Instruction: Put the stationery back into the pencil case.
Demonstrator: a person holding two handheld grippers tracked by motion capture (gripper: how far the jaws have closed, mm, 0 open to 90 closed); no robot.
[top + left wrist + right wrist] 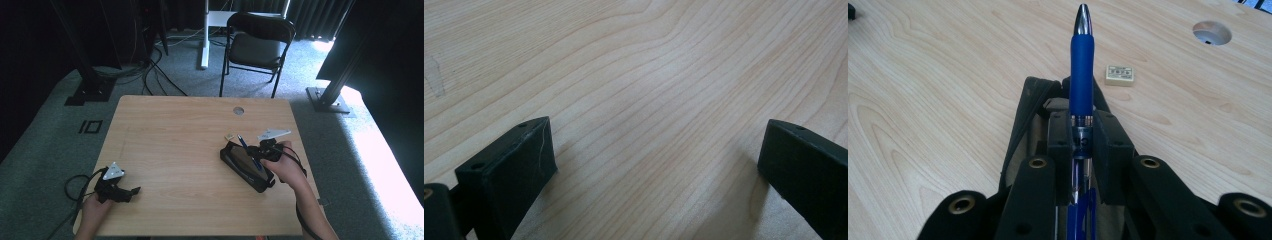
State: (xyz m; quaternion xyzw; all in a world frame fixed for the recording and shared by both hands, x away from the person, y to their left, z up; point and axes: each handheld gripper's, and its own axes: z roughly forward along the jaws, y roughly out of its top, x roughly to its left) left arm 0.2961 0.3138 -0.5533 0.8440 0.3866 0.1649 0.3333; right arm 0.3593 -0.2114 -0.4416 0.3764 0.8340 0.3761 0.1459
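A blue pen (1081, 75) with a silver tip is clamped between the jaws of my right gripper (1083, 132), pointing away over an open black pencil case (1030, 107). From above, the pen (248, 149) lies over the case (246, 166) at the table's right side, with the right gripper (264, 150) held by a hand. A small cream eraser (1119, 74) lies on the wood just beyond the case, seen from above as the eraser (229, 136). My left gripper (131, 192) rests near the front left edge, its jaws (654, 165) wide apart over bare wood.
A round cable hole (238, 110) is set in the wooden table (175, 145) near its far edge. A black folding chair (257, 45) stands behind the table. Dark stands and cables sit on the grey carpet at the left and right.
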